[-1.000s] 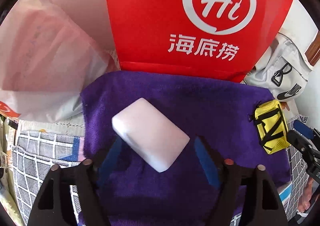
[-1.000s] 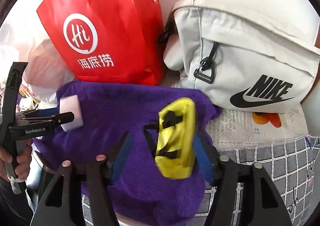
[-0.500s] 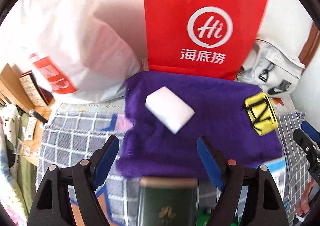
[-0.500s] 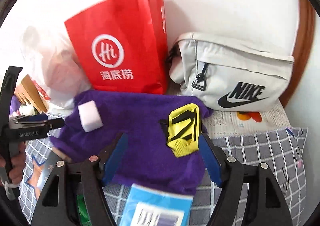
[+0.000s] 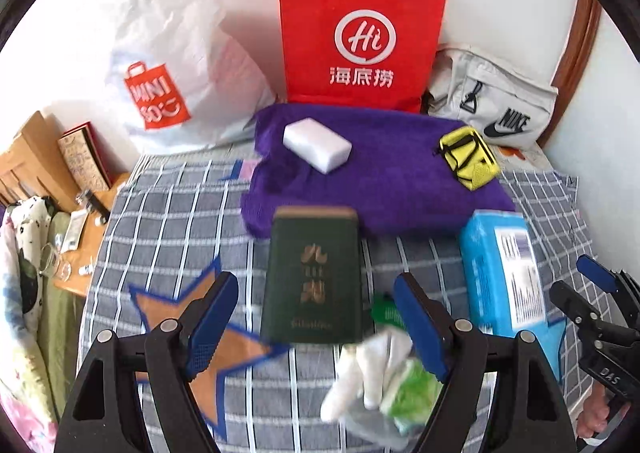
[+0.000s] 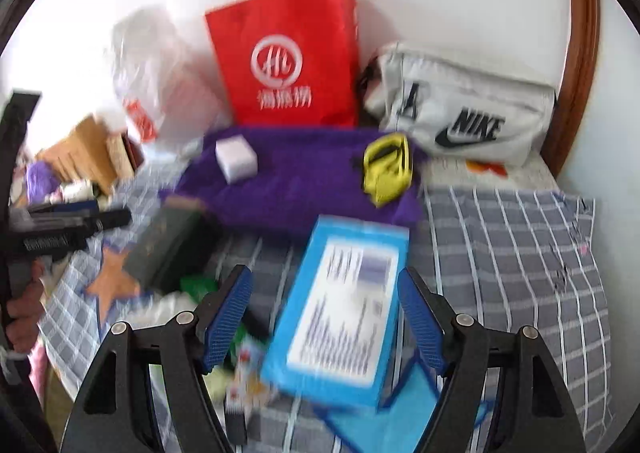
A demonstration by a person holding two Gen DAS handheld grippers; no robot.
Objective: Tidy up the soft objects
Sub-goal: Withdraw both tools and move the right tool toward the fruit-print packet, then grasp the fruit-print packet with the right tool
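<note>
A white sponge block and a small yellow pouch with black straps lie on a purple towel at the back of the bed; all three also show in the right wrist view: sponge, pouch, towel. My left gripper is open and empty, pulled back over a dark green box. My right gripper is open and empty above a blue packet. The packet also shows in the left wrist view.
A red paper bag, a white plastic bag and a white Nike bag stand along the wall. White and green soft items lie near the left gripper on the grey checked bedsheet. A wooden side table is at the left.
Both grippers have drawn back from the purple towel, leaving the sponge and the yellow pouch lying on it. The green box and blue packet have come into view.
</note>
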